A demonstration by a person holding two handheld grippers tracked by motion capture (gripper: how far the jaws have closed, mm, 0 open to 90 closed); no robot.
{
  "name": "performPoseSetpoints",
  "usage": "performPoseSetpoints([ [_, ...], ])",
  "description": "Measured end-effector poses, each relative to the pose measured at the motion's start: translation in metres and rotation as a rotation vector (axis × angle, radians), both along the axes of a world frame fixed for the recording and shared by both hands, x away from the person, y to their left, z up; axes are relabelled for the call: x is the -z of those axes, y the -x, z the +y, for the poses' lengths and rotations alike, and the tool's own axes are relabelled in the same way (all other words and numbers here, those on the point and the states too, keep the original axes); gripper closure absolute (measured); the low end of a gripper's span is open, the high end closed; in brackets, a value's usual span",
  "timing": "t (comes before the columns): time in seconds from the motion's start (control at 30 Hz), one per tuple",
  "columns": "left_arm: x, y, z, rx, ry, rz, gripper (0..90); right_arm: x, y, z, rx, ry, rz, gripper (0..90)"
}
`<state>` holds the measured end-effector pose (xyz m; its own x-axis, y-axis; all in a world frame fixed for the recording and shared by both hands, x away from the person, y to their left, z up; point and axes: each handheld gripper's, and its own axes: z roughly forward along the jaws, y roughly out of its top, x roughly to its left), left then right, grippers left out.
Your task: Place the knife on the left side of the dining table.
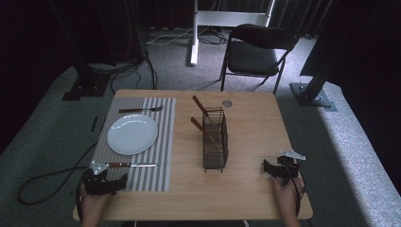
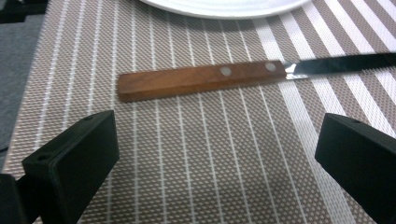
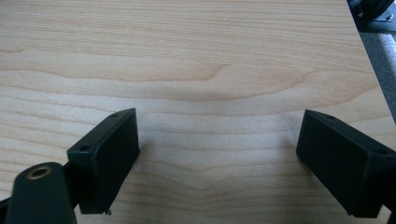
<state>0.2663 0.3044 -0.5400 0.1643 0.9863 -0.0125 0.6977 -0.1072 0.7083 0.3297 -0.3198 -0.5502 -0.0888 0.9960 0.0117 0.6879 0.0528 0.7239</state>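
While the knife (image 2: 201, 80) is lying flat on the striped placemat (image 2: 224, 163), just below the white plate (image 1: 132, 134), we are holding our left gripper (image 2: 215, 154) released near its wooden handle, jaws standing wide with nothing between them. We are resting our right gripper (image 3: 217, 158) spread wide over the bare wooden table (image 3: 201, 60).

Bare wood lies open across the near right of the surface (image 1: 246, 189), around the right claw (image 1: 273, 169). Mid-surface, the wire cutlery basket (image 1: 215, 139) stands upright as a barrier. On the striped placemat (image 1: 163, 142), the knife (image 1: 132, 165) and white plate (image 1: 132, 134) crowd the left claw (image 1: 116, 182).
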Motion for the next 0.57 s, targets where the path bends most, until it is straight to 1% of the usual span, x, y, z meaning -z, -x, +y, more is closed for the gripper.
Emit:
performPoseSetpoints([
  [0.03,0.0009,0.0011,-0.0002,0.013,0.011,-0.008,0.0,0.0,0.0,0.0,0.0,0.0,0.0,12.4],
  [0.1,0.0011,0.0023,-0.001,0.012,0.011,-0.012,0.0,0.0,0.0,0.0,0.0,0.0,0.0,12.4],
  [0.13,0.0003,0.004,-0.0017,0.008,0.025,-0.03,0.0,0.0,0.0,0.0,0.001,-0.001,0.0,12.4],
  [0.23,0.0013,0.0042,-0.0026,0.002,0.022,-0.034,0.0,0.0,0.0,0.0,0.001,-0.001,0.0,12.4],
  [0.3,0.0019,0.0039,-0.003,-0.002,0.017,-0.028,0.0,0.0,0.0,0.0,0.001,-0.001,0.0,12.4],
  [0.37,0.0017,0.0044,-0.0034,-0.005,0.011,-0.034,0.0,0.0,0.0,0.0,0.001,-0.001,0.0,12.4],
  [0.43,0.0015,0.0047,-0.0033,-0.004,0.013,-0.039,0.0,0.0,0.0,0.0,0.001,-0.001,0.0,12.4],
  [0.57,0.002,0.0043,-0.0032,0.0,0.02,-0.034,0.0,0.0,0.0,0.0,0.001,-0.001,0.0,12.4],
])
